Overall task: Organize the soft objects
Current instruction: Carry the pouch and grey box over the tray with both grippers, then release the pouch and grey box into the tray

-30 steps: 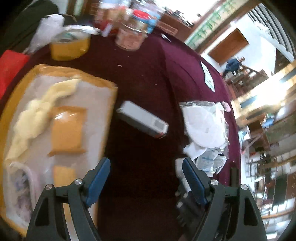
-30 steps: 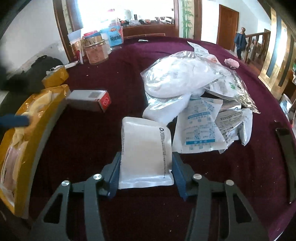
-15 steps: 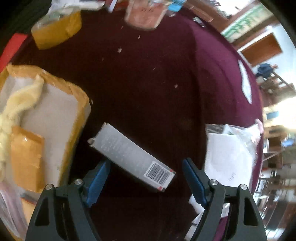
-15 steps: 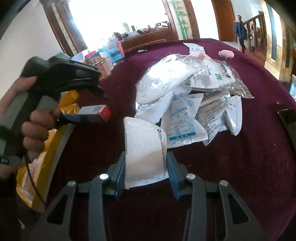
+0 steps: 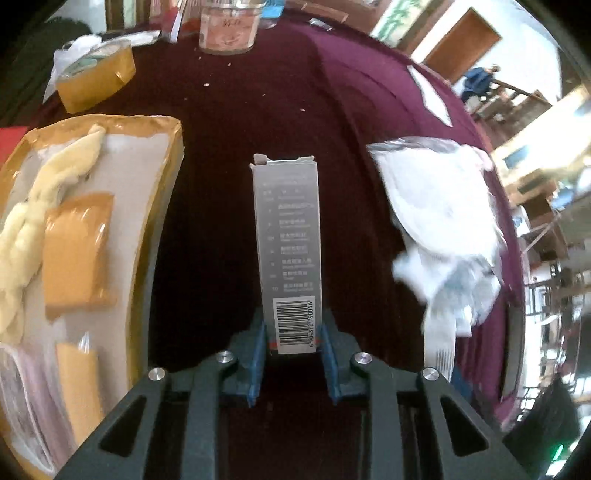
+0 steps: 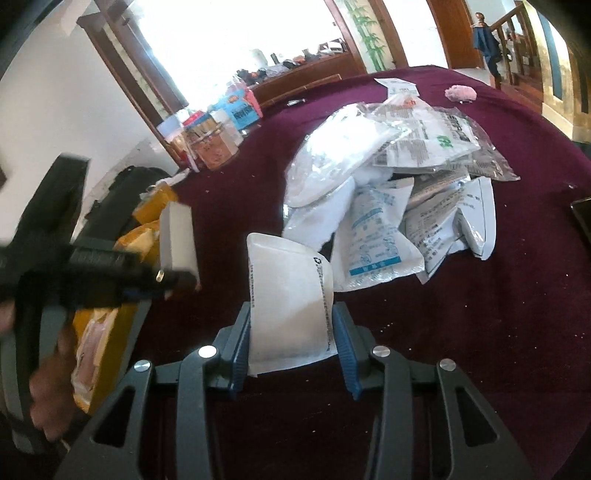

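My left gripper (image 5: pixel 293 332) has its blue pads against both sides of a long grey carton (image 5: pixel 288 236) at its barcode end, and the jaws are closing on it. In the right wrist view the same carton (image 6: pixel 177 240) stands tilted above the cloth in that gripper. My right gripper (image 6: pixel 291 332) is shut on a flat white pouch (image 6: pixel 288 295), held by its near end. A heap of clear and white packets (image 6: pixel 388 184) lies just beyond the pouch. The heap (image 5: pixel 443 214) shows to the right of the carton in the left wrist view.
A yellow-rimmed tray (image 5: pixel 147 155) at the left holds yellow pads and a pale cloth. A glass jar (image 5: pixel 229 26) and a yellow pack (image 5: pixel 96 81) stand at the far side of the maroon tablecloth. A pink fluffy item (image 6: pixel 461 93) lies behind the heap. A person's hand (image 6: pixel 48 398) grips the left tool.
The left gripper came down over the grey carton and closed on its barcode end; the carton now points straight away. The right gripper tightened on the white pouch and tipped it up.
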